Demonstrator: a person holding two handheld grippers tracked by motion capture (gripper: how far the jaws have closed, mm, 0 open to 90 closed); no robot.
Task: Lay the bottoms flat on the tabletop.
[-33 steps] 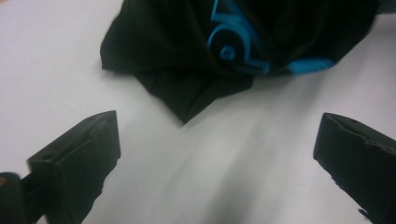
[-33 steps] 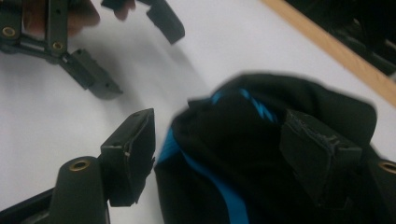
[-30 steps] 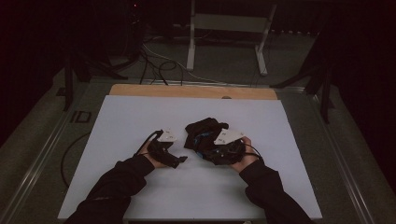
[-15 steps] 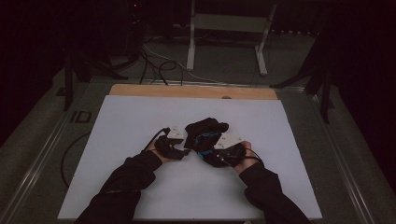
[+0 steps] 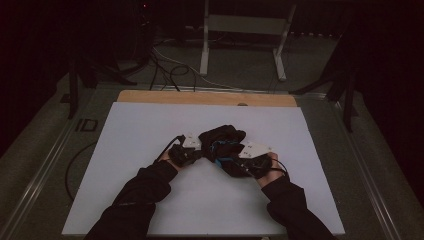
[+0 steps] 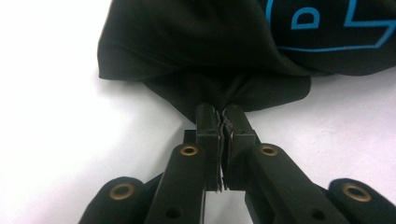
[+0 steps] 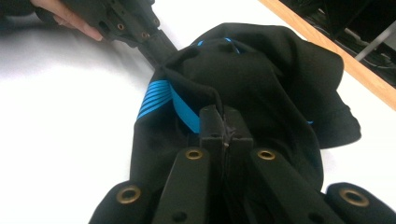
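garment: crumpled black cloth garment with bright blue printed stripes and lettering (image 5: 223, 142), bunched in a heap around the middle of the white-topped desk (image 5: 130, 130), a bit toward the near side. Can't tell what kind of garment it is from here.

left gripper: the left gripper (image 6: 224, 128) has its jaws pressed together on a pinch of the fabric at the heap's left edge. You can see cloth squeezed in the seam between them.

right gripper: the right gripper (image 7: 225, 122) is clamped on a fold too, right next to one of the blue bands, on the near-right side of the heap. In the high view it sits at the lump's right side (image 5: 248, 159).

progress: looks like early days to me. Both grabs are made, so that part's done, but the garment is all wadded up, nothing spread or folded. I'd guess pulling it open and laying it flat is all left to do.

hands/arms: both dark-sleeved forearms come in from the near edge and angle inward, so the hands meet close together at the heap. Left hand (image 5: 172, 157) low on the desk, right hand (image 5: 267, 167) a touch nearer and cupped under its gripper.

surroundings: wooden strip (image 5: 210, 97) along the far edge of the desk, well apart from the cloth.
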